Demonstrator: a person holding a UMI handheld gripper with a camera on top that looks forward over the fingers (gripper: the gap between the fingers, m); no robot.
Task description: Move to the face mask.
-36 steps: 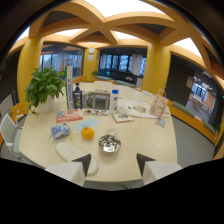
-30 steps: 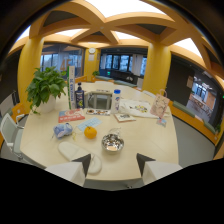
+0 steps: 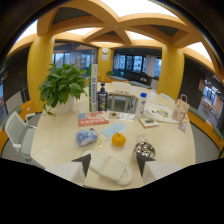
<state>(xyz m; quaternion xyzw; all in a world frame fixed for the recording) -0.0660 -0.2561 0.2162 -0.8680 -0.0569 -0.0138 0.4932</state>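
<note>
The face mask (image 3: 113, 130) is a pale blue rectangle lying flat on the round cream table (image 3: 55, 145), well beyond the fingers. It lies just behind an orange fruit (image 3: 118, 139) and right of a crumpled blue bag (image 3: 86, 136). My gripper (image 3: 113, 164) is open over the table's near edge, and its dark fingertips (image 3: 83, 162) stand wide apart. A white oblong object (image 3: 109, 168) rests on the table between them, with a gap at either side.
A shiny foil-like bowl (image 3: 144, 149) sits by the right finger. Farther back are a red booklet (image 3: 93, 119), a potted plant (image 3: 61, 89), a dark bottle (image 3: 102, 97), a metal basket (image 3: 121, 103), a water bottle (image 3: 143, 102) and a paper bag (image 3: 179, 107). A white chair (image 3: 17, 131) stands at the left.
The view has swung left and drawn closer to the table. The mask, fruit and plant now sit farther right and look larger. The fingers stay apart.
</note>
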